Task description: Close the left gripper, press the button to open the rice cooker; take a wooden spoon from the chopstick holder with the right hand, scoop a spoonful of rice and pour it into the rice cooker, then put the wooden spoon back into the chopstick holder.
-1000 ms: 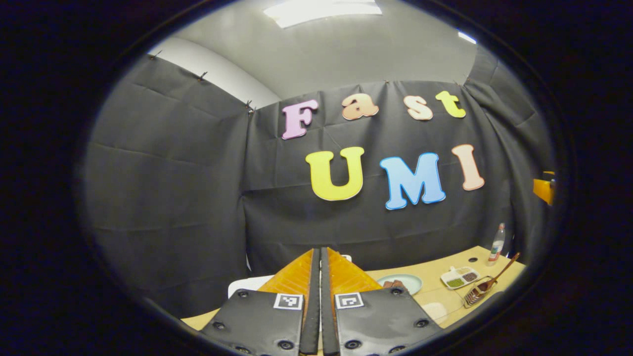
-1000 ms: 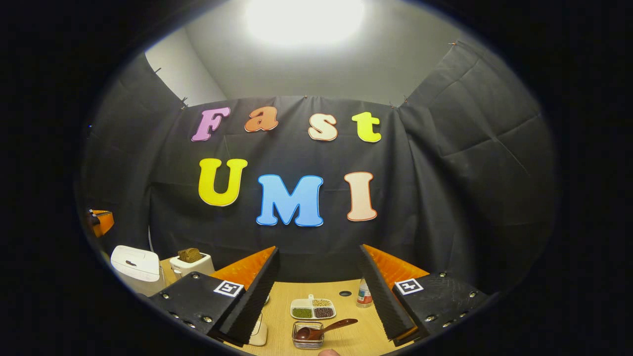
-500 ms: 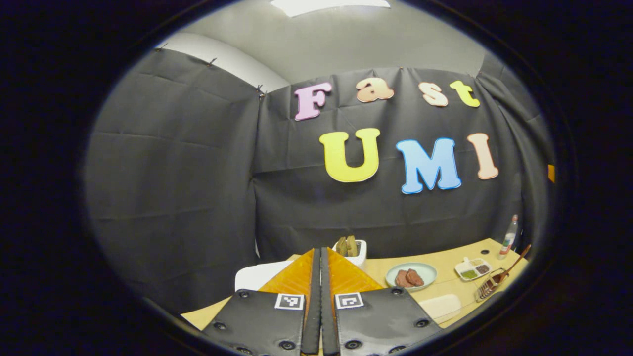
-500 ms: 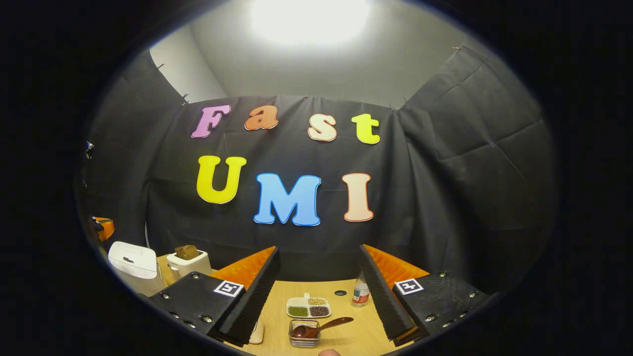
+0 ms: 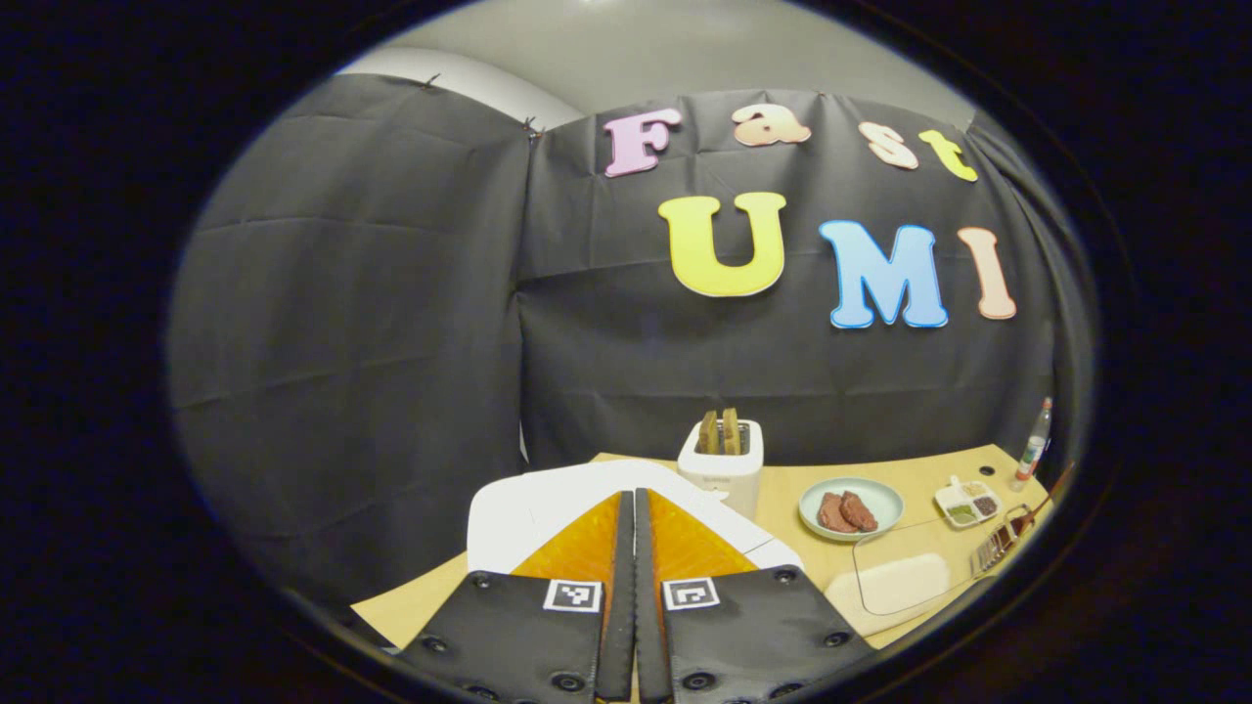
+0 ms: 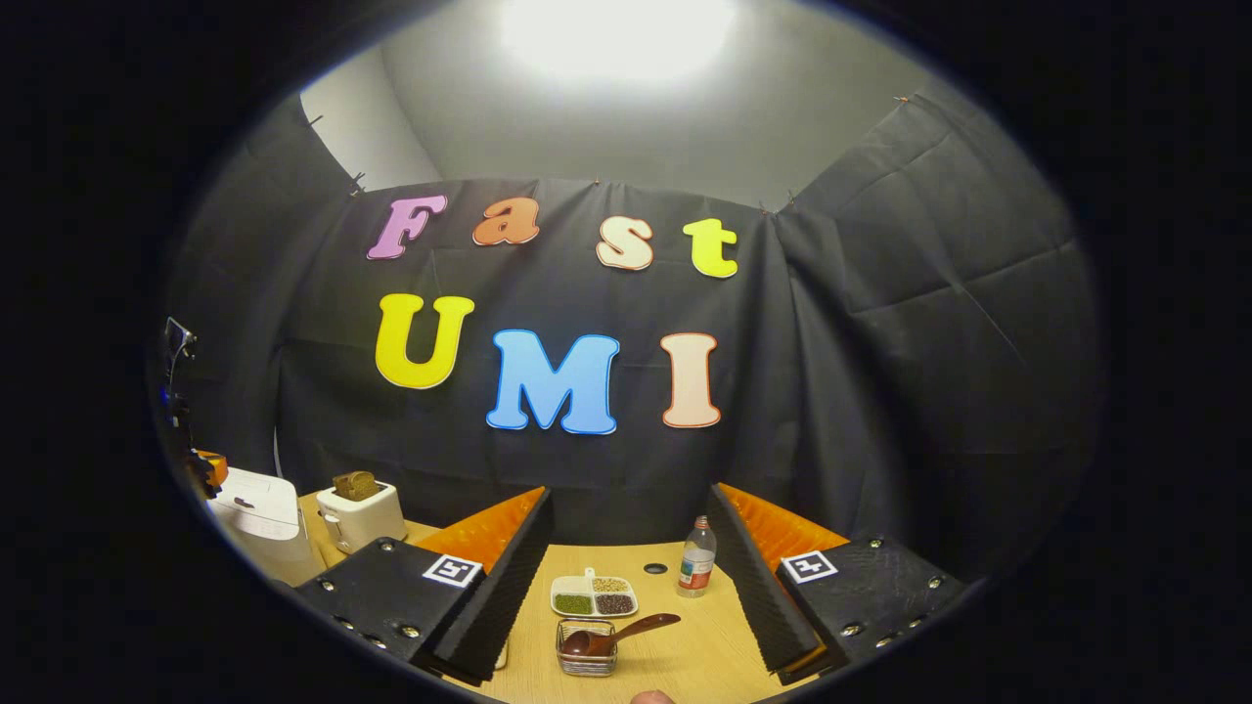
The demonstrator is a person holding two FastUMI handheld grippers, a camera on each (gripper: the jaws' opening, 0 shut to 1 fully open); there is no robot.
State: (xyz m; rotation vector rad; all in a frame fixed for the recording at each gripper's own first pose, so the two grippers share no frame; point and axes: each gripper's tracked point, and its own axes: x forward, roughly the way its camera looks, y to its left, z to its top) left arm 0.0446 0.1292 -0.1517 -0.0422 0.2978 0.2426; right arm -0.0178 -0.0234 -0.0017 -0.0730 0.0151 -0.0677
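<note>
Left gripper [image 5: 634,596]: my jaws are pressed together, nothing between them, held above the white rice cooker [image 5: 548,504]. The cooker's lid is down; it sits at the near left corner of the worktop [image 5: 910,469].

Right gripper [image 6: 626,577]: my jaws are spread wide, holding nothing, hanging above the worktop's right part. Between them, farther off, I see the chopstick holder [image 6: 586,648], a small clear wire-edged box.

Wooden spoon [image 6: 616,634]: bowl down in the chopstick holder, handle leaning out to the right over its rim, touched by neither gripper.

Divided dish [image 6: 593,595]: white, with compartments of green, tan and dark grains, just behind the chopstick holder. I cannot tell which compartment holds rice.

Bottle [image 6: 695,565]: clear, with a label, upright, right of the divided dish and near a dark round hole in the worktop.

Toaster [image 5: 722,467]: white, two slices of brown bread standing in its slots, just behind and right of the rice cooker.

Plate [image 5: 849,507]: pale green, with two reddish-brown pieces of food on it, right of the toaster.

Clear board [image 5: 905,572]: see-through, with a pale rectangle under or on it, on the worktop in front of the plate.
</note>
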